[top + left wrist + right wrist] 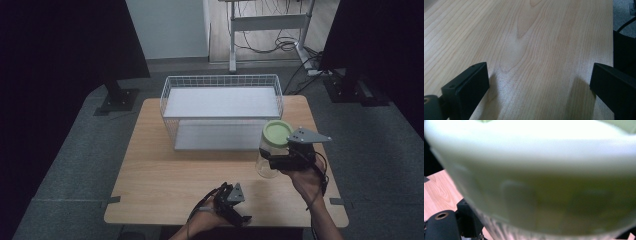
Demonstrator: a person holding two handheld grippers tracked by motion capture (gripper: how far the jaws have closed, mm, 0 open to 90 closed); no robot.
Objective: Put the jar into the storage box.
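1. Grey carpet surrounds a pale wooden worktop (165, 175) at the centre of the high view, with dark curtains filling the upper left and upper right corners and a white desk frame with loose cables at the top.
2. Toward the upper middle of the worktop stands a white wire basket (170, 87), with flat white panels inside it.
3. Right of centre in the high view, a clear jar (268, 162) with a pale green lid (277, 132) sits just in front of the basket's right corner, directly left of the right hand-held gripper (272, 161).
4. That hand-held gripper reaches the jar from the right, at the height of its clear body below the lid; its jaws appear closed against the jar, though the blurred close-up in the right gripper view makes the exact contact hard to confirm.
5. The right hand (305, 177) comes up from the lower right of the frame, forearm angled toward the upper left, grey plate on top.
6. At the bottom centre, the left hand-held gripper (240, 217) lies low over the worktop's near edge, held by the left hand (212, 217).
7. Its own view shows the jaws spread wide, bare wood grain between them, gripping nothing.
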